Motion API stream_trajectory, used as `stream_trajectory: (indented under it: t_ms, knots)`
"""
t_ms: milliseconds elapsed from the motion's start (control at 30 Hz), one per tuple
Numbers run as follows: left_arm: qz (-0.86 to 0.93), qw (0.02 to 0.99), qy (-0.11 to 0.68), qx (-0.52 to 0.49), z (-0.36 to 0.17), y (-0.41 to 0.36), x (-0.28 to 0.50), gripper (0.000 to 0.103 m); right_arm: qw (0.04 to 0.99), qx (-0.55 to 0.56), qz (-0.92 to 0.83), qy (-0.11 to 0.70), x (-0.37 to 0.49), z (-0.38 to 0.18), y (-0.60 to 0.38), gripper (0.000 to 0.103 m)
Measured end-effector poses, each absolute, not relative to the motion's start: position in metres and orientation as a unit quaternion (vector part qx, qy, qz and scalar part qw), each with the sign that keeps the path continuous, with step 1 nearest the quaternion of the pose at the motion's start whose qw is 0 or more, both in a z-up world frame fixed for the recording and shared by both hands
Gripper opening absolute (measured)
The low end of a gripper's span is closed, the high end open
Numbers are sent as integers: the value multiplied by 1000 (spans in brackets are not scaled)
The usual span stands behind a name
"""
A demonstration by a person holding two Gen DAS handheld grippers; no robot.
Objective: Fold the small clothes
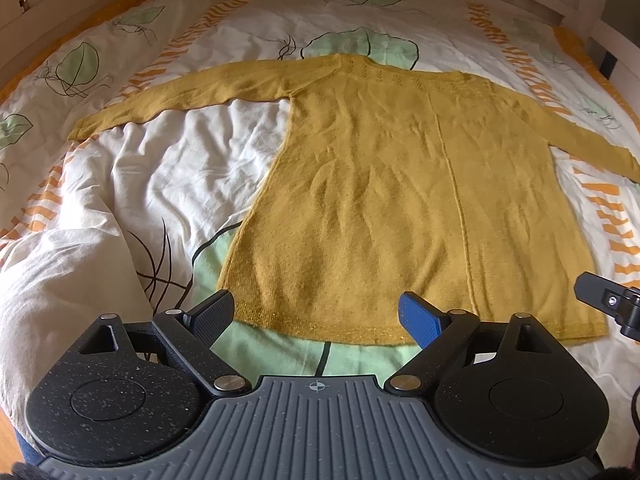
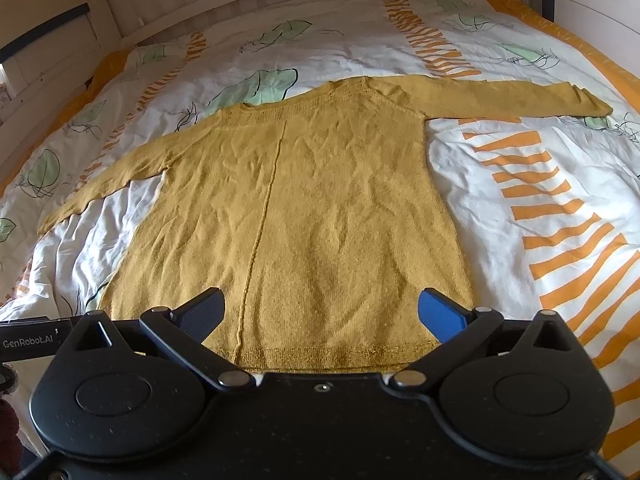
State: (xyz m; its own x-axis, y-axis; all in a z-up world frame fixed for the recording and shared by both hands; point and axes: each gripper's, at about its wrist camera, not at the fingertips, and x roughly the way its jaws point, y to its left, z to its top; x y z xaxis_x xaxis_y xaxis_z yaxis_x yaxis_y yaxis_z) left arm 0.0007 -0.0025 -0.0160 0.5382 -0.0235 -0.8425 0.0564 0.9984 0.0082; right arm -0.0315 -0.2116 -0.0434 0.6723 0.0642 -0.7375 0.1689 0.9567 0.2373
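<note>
Both grippers hovered at the near hem with jaws spread wide and empty: the left gripper (image 1: 316, 316) over the hem's left half, the right gripper (image 2: 320, 312) over its right half. The mustard sweater (image 1: 400, 184) lay flat on the bed's duvet (image 1: 160, 168), its long axis running straight away from the jaws, sleeves out sideways. Its right cuff was cut off in the left view.
</note>
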Motion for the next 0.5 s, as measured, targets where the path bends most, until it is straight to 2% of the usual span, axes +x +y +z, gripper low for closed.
stream_trajectory:
  t_ms: [500]
  knots:
    - [-19,873,486,20,-20,1,5,90,900,140,-25,413,-25,-46,-208,102]
